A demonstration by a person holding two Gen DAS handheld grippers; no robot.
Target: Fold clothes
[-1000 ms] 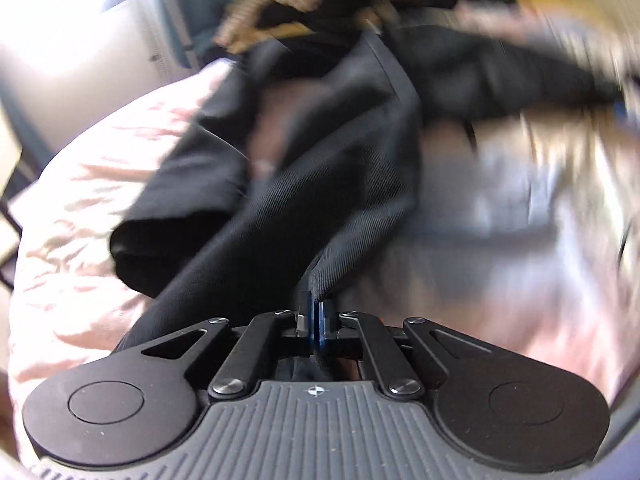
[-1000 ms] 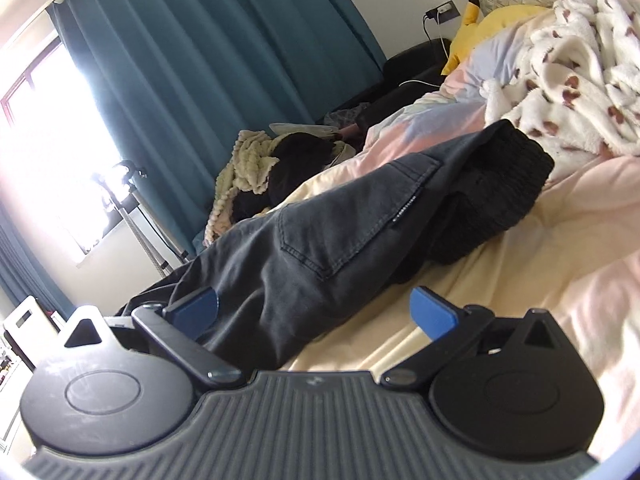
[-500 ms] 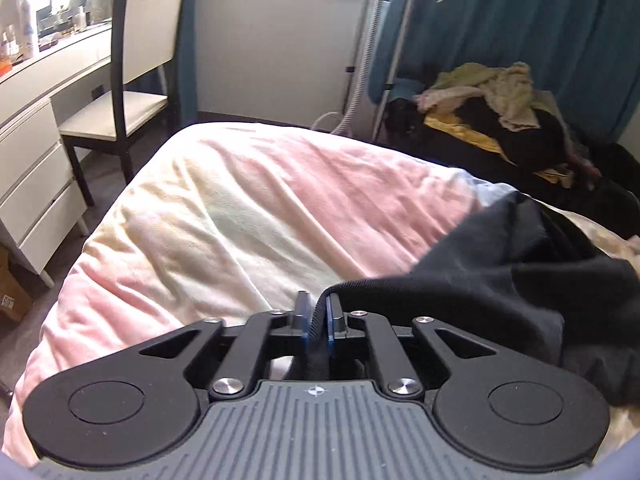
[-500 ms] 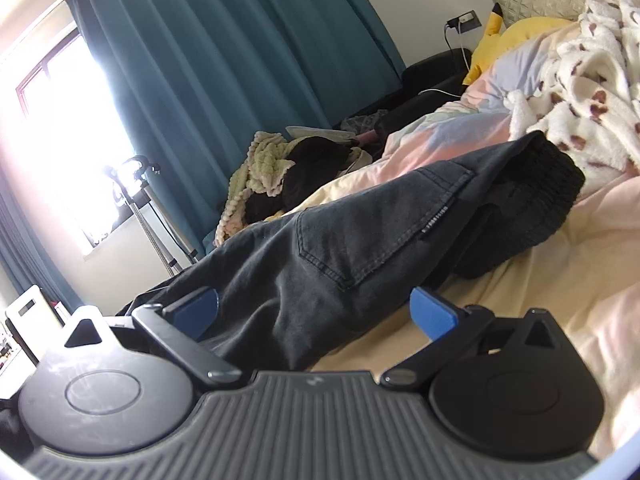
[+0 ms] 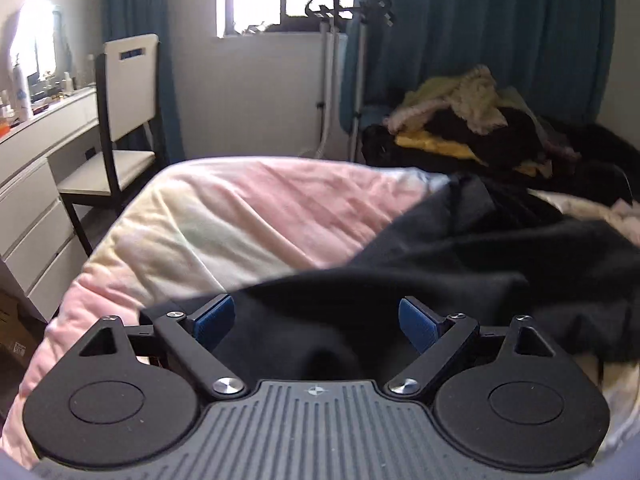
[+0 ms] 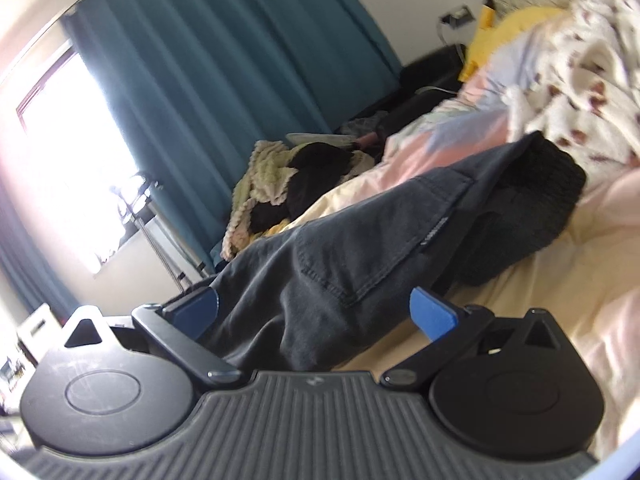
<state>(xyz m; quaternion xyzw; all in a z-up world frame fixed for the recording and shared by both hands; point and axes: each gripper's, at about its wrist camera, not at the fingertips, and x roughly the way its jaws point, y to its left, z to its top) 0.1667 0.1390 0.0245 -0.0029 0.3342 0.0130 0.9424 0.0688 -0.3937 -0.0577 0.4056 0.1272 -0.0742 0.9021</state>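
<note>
Both the left gripper (image 5: 316, 322) and right gripper (image 6: 314, 310) were seen with jaws spread, nothing pinched, the black garment (image 5: 460, 264) and dark jeans (image 6: 360, 236) lying toward 12 o'clock on the bed (image 5: 240, 216).

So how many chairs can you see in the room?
1. The white chair stands beside the white dresser, past the foot of the bed. More could be hidden outside these views.
</note>
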